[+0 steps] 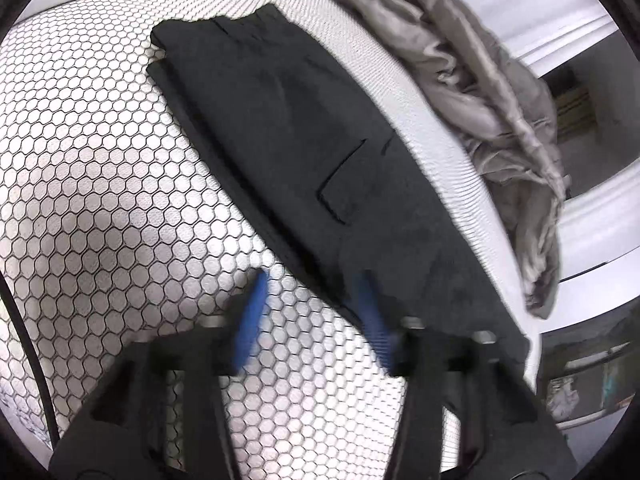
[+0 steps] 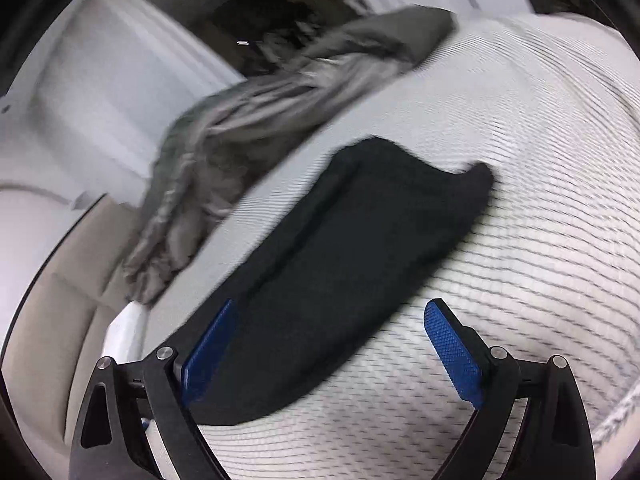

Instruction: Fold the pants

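Note:
Black pants [image 1: 304,132] lie folded lengthwise in a long strip on a white cloth with a black hexagon pattern [image 1: 100,184]; a back pocket shows. My left gripper [image 1: 314,280] is open and empty, hovering at the strip's near long edge. In the right wrist view the pants [image 2: 340,260] run from bottom left toward the upper right. My right gripper [image 2: 330,312] is open wide and empty, above the near end of the pants, with its left pad [image 2: 208,348] over the cloth edge.
A crumpled grey garment [image 1: 472,92] lies heaped along the far edge of the table and hangs over it; it also shows in the right wrist view [image 2: 248,120]. White walls and a beige floor [image 2: 44,300] lie beyond the table edge.

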